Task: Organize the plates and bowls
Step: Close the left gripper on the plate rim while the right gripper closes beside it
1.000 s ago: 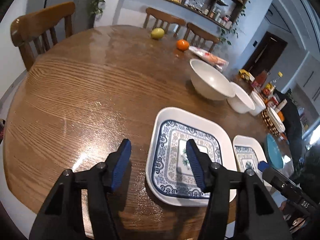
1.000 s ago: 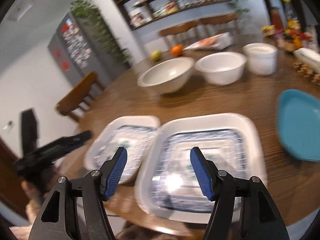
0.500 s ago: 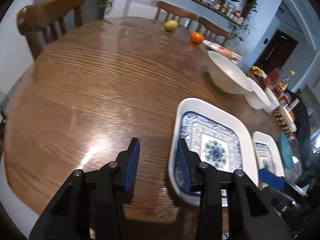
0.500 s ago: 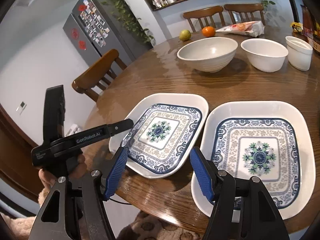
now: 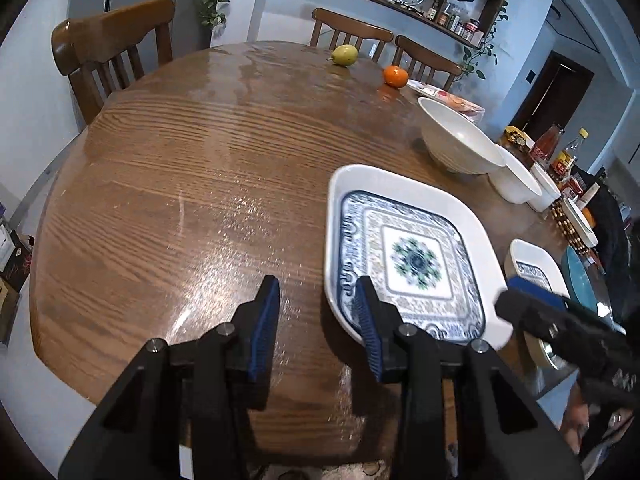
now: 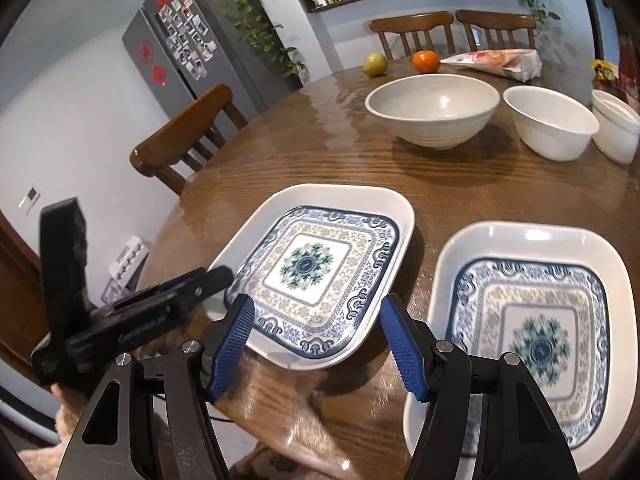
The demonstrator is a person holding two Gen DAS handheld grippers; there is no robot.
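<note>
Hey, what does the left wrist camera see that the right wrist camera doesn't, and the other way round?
Left wrist only: a teal plate at the far right, sauce bottles and a dark doorway.
Right wrist only: a small wall panel, and the second patterned plate nearly whole; the left view catches only part of it.
Both: the table, first patterned plate, big bowl, pear, orange.

Soft daylight, tabletop glare, fisheye warping
</note>
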